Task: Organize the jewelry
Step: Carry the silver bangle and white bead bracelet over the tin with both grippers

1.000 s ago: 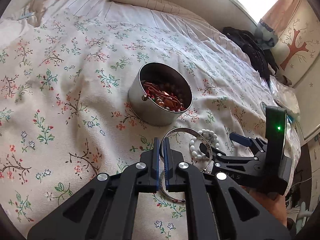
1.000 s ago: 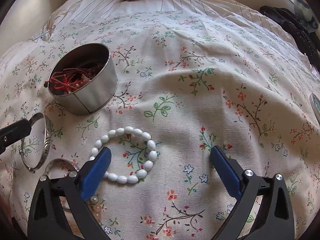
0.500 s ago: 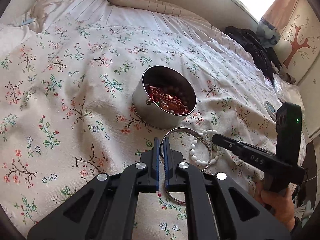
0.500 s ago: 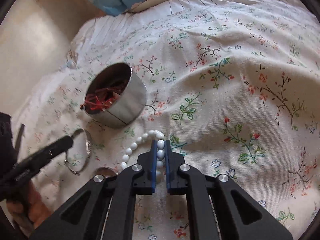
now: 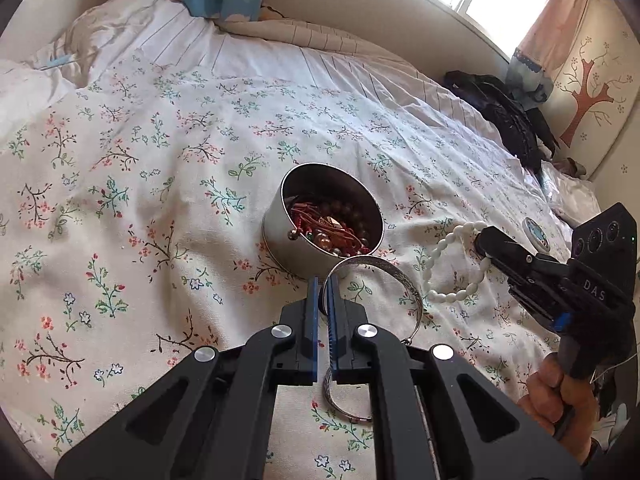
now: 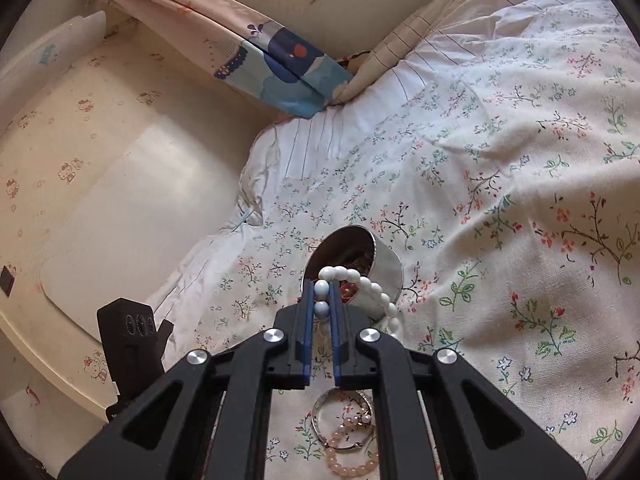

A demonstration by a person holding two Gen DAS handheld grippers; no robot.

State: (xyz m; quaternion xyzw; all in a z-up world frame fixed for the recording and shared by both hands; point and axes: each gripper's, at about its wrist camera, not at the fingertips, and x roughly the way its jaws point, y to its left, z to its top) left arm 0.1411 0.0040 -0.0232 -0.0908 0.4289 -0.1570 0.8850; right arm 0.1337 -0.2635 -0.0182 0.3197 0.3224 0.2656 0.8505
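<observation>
Jewelry goes to the tin, and both hands are full

Jewelry here means bracelets and bangles, and they belong in the tin.

Biggest of all is the bed, with its flower sheet. The tin stands upright on it, round and open on top, with red strings and brown beads inside.

Next come the two grippers. The left gripper is pressed almost together and pinches a silver bangle by its rim. The bangle stands on edge, and its far side is just beside the tin's near wall. I cannot tell if they touch. The tin lies straight ahead of this gripper, so I think the left one is nearer.

The right gripper is pressed together on a white bead bracelet. Two beads sit between its fingers, and the rest hangs in a loop to the side. From the left camera the loop is lifted off the sheet, to the right of the tin and apart from it. From the right camera the tin's mouth lies right ahead, past the beads.

So the next move looks like a short push forward and over the rim, then letting go.

Smallest things last: a second silver ring and a pink bead bracelet lie on the sheet below the right gripper, still outside the tin.
</observation>
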